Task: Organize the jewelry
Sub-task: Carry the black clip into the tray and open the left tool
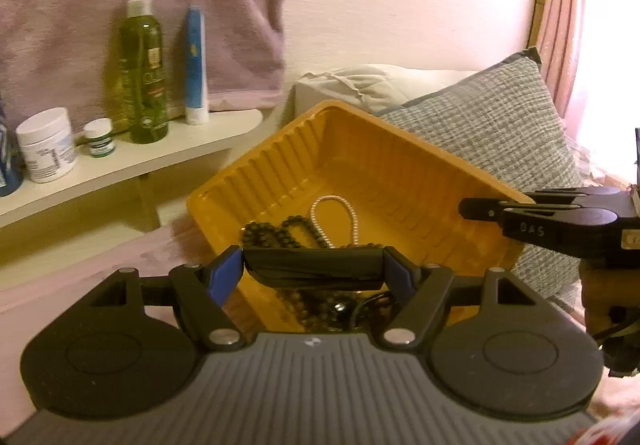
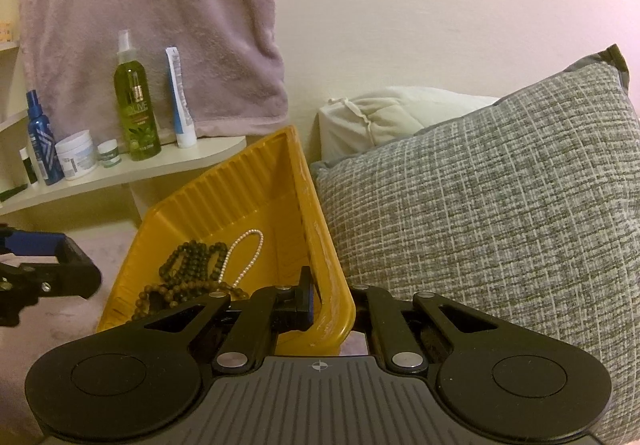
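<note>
A yellow ribbed plastic tray stands tilted on a pink bed, also in the right wrist view. In it lie a white pearl necklace and dark bead strands. My left gripper is shut on a flat black object over the tray's near edge. My right gripper is shut on the tray's right rim; it shows in the left wrist view.
A grey woven pillow and a white pillow lie right of the tray. A shelf at the left holds a green spray bottle, a tube, jars and a blue bottle. A mauve towel hangs behind.
</note>
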Available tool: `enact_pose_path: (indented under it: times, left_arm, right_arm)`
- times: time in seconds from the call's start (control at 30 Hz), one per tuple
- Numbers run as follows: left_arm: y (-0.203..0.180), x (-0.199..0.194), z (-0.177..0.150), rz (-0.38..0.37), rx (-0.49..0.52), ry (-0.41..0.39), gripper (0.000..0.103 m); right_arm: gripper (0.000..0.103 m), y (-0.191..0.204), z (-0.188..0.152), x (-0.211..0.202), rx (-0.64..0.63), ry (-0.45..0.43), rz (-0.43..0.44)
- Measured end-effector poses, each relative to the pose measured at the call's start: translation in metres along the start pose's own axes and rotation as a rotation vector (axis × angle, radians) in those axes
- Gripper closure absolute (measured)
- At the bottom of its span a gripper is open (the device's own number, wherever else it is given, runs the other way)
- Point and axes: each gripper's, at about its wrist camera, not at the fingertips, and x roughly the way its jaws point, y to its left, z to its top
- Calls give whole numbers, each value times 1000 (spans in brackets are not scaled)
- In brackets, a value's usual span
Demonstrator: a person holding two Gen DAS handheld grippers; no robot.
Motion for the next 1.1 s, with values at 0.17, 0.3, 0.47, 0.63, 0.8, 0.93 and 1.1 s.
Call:
enact_pose_path:
  times: [0.17, 0.3, 0.47, 0.63, 0.8, 0.93, 1.1]
  left_arm:
    - [-6, 6, 2, -18, 13, 6, 30]
    - [-10, 12, 4, -27, 20, 11, 30]
    - [-14, 21, 5, -41, 26, 17, 30]
    - [-17, 30, 6, -56, 33, 25, 30]
    - [-21, 42, 8, -70, 42, 31, 30]
    - [-27, 53, 11, -76, 50, 42, 30]
    - [-29, 66, 11, -91, 48, 62, 20]
  right_arm:
    - [96, -1, -2, -1, 5, 2, -1]
    - [96, -2, -3, -1, 10, 4, -2]
    - [96, -3, -3, -1, 15, 7, -5]
    - [96, -5, -4, 2, 21, 13, -8]
    - [96, -7, -5, 5, 28, 19, -10]
    - [96, -10, -6, 5, 36, 22, -10]
    - [96, -13, -7, 6, 48, 30, -8]
